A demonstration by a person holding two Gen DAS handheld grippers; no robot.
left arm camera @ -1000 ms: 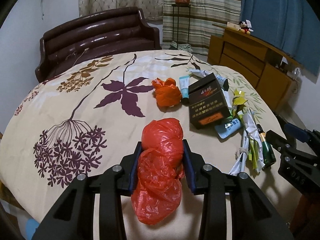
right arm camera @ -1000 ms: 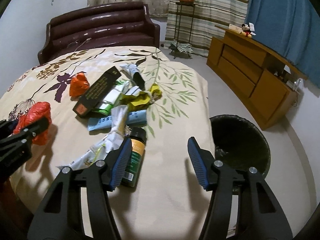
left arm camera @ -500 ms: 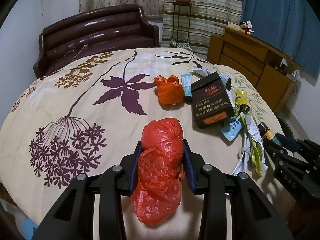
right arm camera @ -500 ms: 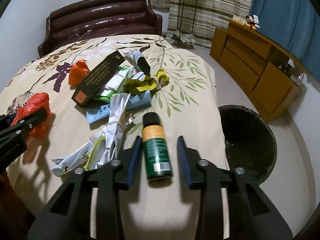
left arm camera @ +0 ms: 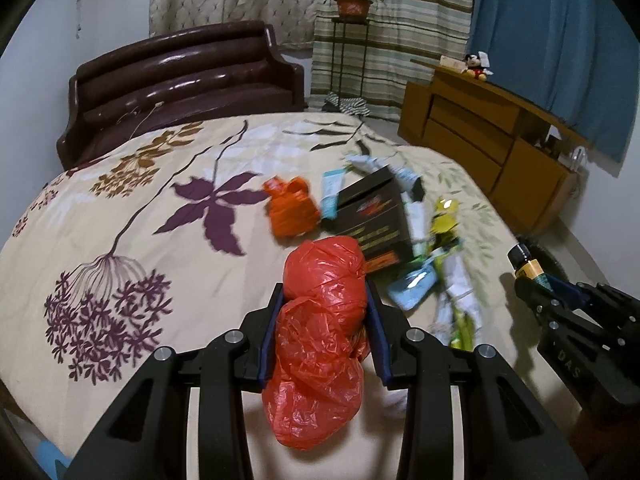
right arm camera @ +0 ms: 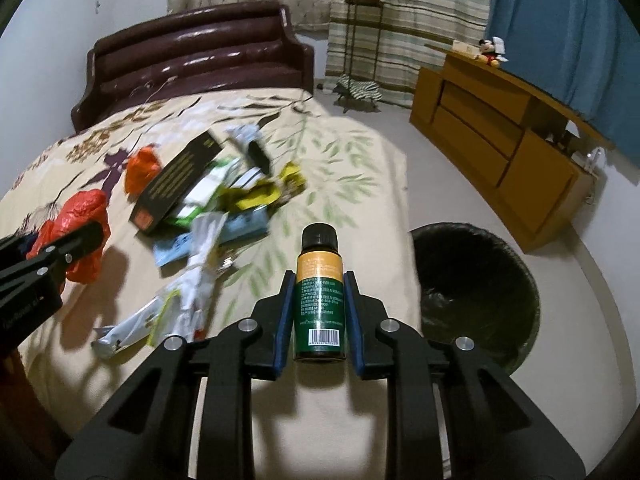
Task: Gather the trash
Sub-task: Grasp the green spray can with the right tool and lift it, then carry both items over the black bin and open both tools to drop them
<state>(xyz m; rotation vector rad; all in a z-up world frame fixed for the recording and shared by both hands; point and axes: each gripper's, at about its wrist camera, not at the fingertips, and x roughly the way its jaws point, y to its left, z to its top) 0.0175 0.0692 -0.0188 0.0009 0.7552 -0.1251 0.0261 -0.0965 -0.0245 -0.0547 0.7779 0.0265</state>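
Note:
My left gripper (left arm camera: 324,300) is shut on a crumpled red plastic bag (left arm camera: 320,344) and holds it above the floral bedspread (left arm camera: 132,216). My right gripper (right arm camera: 319,284) is shut on a dark green bottle (right arm camera: 319,300) with an orange label, lifted off the bed; the bottle also shows in the left wrist view (left arm camera: 526,266). The trash pile lies mid-bed: a black box (left arm camera: 374,216), an orange bag (left arm camera: 290,210), blue tubes and wrappers (right arm camera: 192,292). A black trash bin (right arm camera: 480,292) stands on the floor right of the bed.
A brown leather headboard (left arm camera: 184,76) is at the far end. A wooden dresser (right arm camera: 500,148) with a Mickey toy lines the right wall. A plant stand (right arm camera: 360,32) stands by the striped curtain. Grey floor runs between bed and dresser.
My right gripper moved over the green bottle, shut on it and lifted it off the bed. My left gripper kept its hold on the red bag and shifted right.

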